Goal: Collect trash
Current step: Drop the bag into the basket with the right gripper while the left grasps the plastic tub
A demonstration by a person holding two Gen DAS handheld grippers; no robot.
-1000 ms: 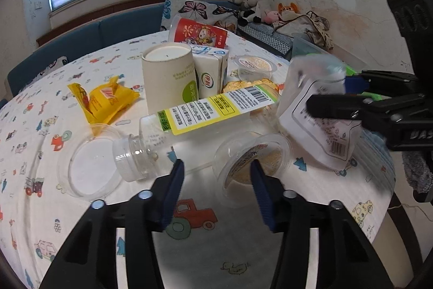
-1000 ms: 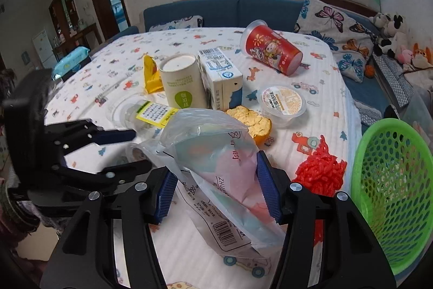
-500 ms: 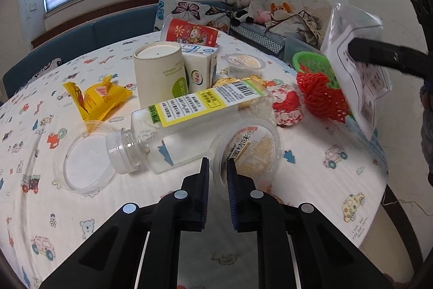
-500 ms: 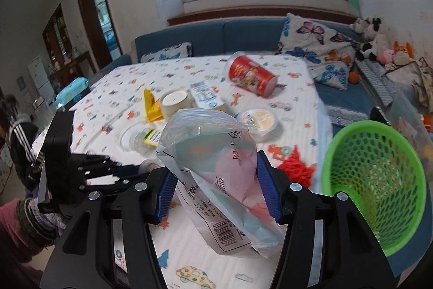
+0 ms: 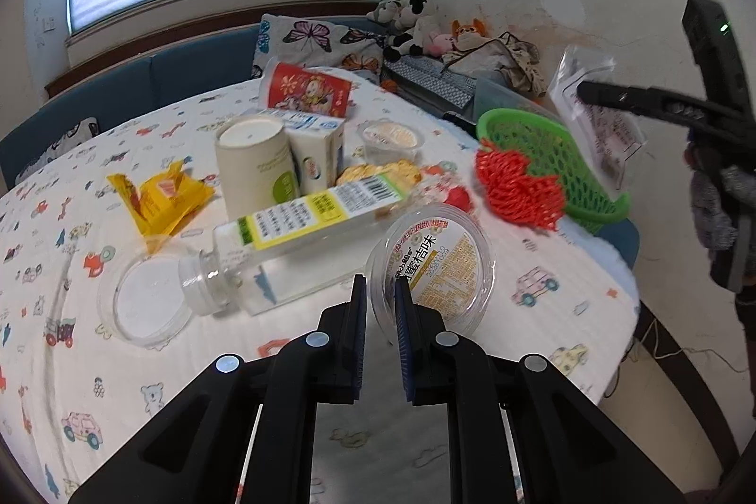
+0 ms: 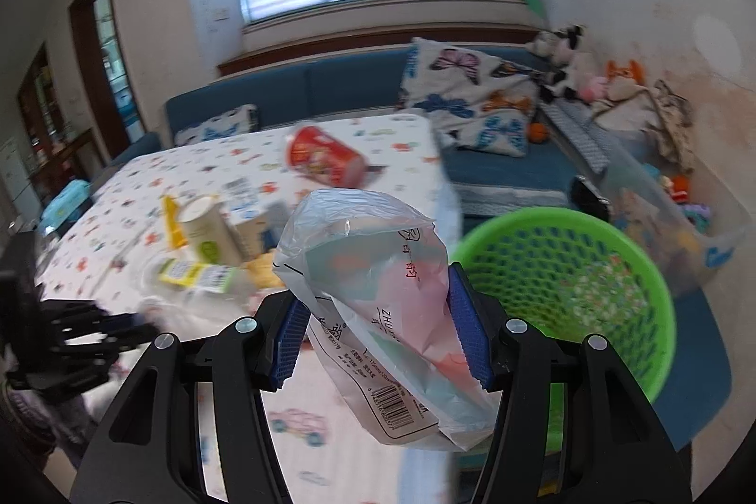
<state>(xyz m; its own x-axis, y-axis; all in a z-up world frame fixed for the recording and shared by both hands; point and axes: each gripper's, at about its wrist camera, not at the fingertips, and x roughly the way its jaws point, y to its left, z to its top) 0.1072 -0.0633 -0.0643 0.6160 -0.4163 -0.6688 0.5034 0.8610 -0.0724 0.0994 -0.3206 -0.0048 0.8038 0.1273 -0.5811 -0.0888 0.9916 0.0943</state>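
My left gripper is shut on the rim of a clear jelly cup with a yellow label and holds it tilted just above the table. My right gripper is shut on a crumpled clear plastic bag. It holds the bag in the air beside the green mesh basket, to the basket's left. In the left wrist view the bag hangs above the far rim of the basket.
On the patterned tablecloth lie a clear bottle, a round lid, a yellow wrapper, a paper tube, a milk carton, a red cup, a second jelly cup and red netting.
My left gripper closed on the jelly cup's rim and tipped it up. My right gripper lifted the bag off the table and carried it right toward the green basket.
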